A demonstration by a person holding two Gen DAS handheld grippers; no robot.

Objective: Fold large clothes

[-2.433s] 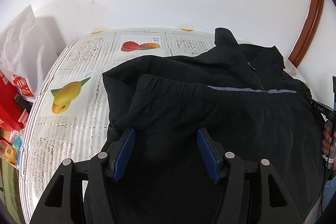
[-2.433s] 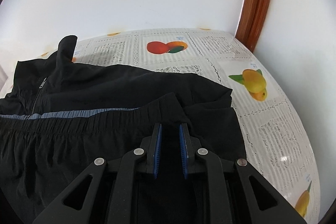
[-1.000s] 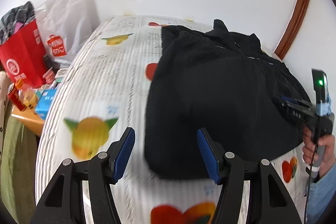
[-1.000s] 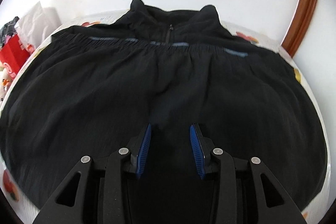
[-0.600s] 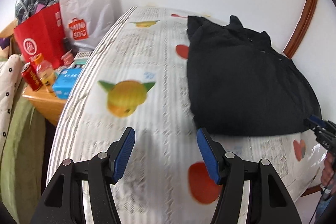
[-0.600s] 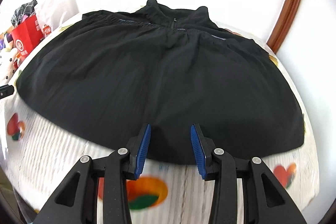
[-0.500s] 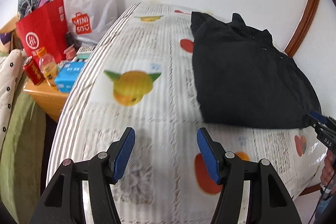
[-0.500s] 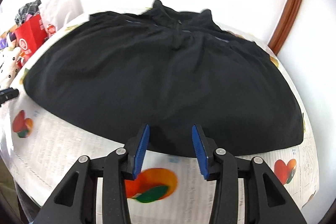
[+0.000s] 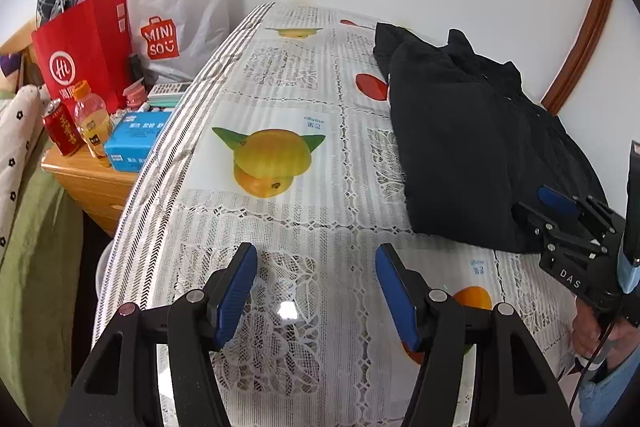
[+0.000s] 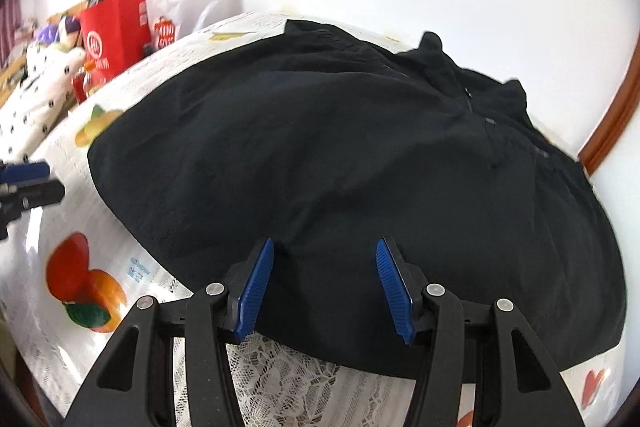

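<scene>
A black jacket (image 9: 472, 143) lies folded in half on the table, its collar toward the wall; it fills the right wrist view (image 10: 340, 163). My left gripper (image 9: 316, 263) is open and empty above the bare tablecloth, left of the jacket's near edge. My right gripper (image 10: 322, 259) is open and empty just over the jacket's near folded edge; it also shows in the left wrist view (image 9: 560, 203), held by a hand.
The table carries a lace tablecloth (image 9: 280, 99) printed with fruit. Left of it stands a wooden nightstand (image 9: 88, 183) with a red bag (image 9: 80, 59), a white Miniso bag (image 9: 176, 15), a bottle, a can and a blue box. A bed (image 9: 24, 227) lies further left.
My right gripper let go of the jacket hem and opened. Both grippers pulled back toward the near table edge; the left one swung left off the jacket.
</scene>
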